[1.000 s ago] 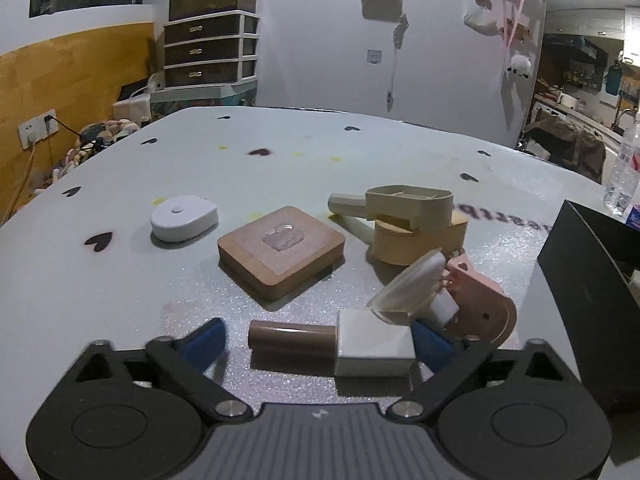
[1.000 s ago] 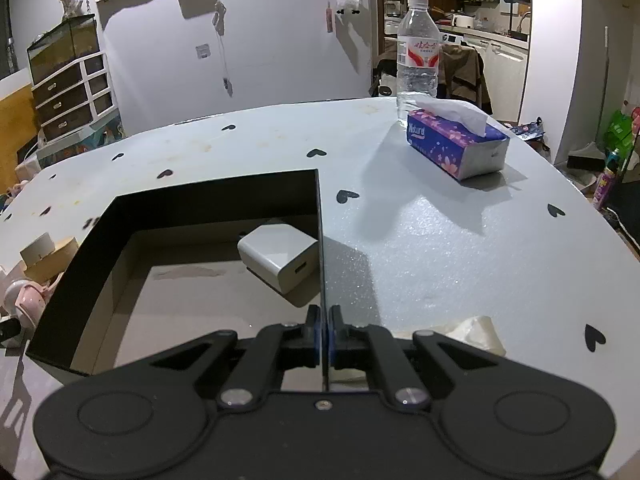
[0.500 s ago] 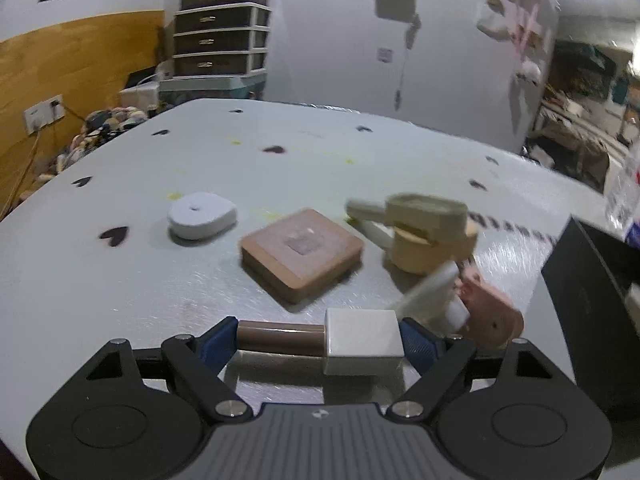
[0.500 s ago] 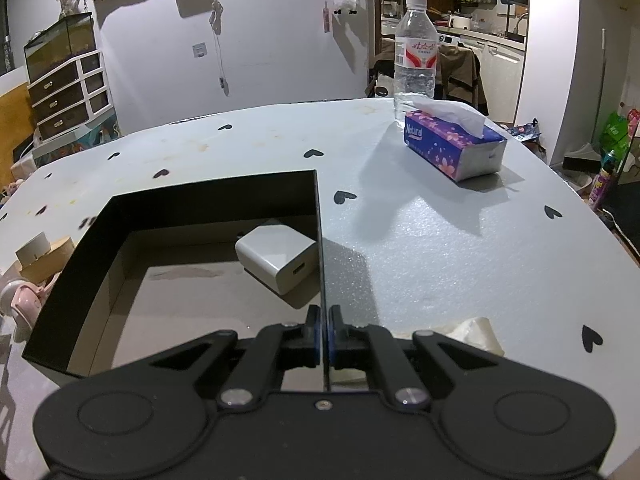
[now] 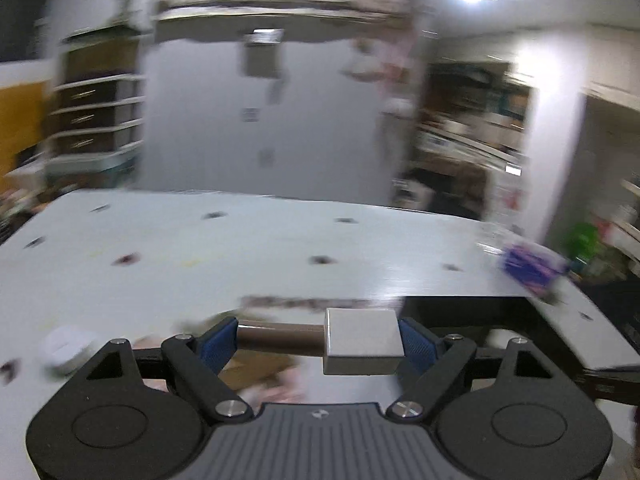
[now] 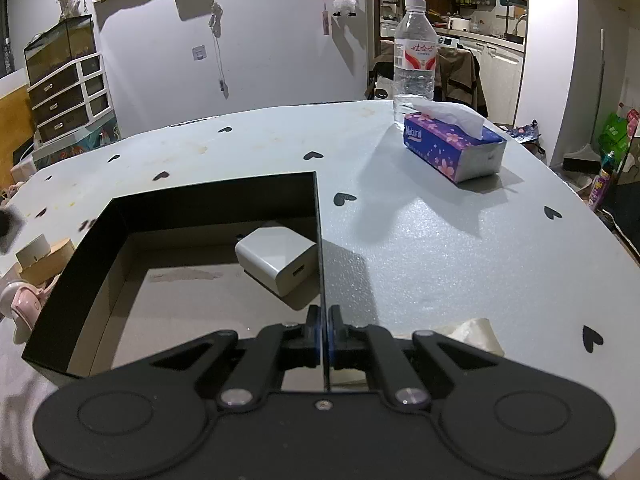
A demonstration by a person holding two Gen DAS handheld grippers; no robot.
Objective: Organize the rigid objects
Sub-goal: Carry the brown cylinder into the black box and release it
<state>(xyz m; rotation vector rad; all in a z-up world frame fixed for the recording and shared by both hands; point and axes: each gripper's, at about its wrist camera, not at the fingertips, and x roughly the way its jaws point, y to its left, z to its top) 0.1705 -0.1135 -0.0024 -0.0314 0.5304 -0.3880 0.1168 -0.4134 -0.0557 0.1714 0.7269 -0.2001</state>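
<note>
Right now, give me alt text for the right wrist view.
The right gripper is shut on the near right wall of an open black box holding one white charger. A purple tissue box and a water bottle stand beyond on the table.

A stamp-like piece with a brown cylindrical handle and a white square block head (image 5: 362,340) lies crosswise between the blue pads of the left tongs (image 5: 320,342), clamped end to end and lifted clear of the tabletop (image 5: 240,248). The black open-topped box (image 6: 100,256) sits on the tabletop with its right wall pinched in the closed right tongs (image 6: 323,332). Inside it a white square charger (image 6: 276,260) lies flat near the right wall, port facing forward.
</note>
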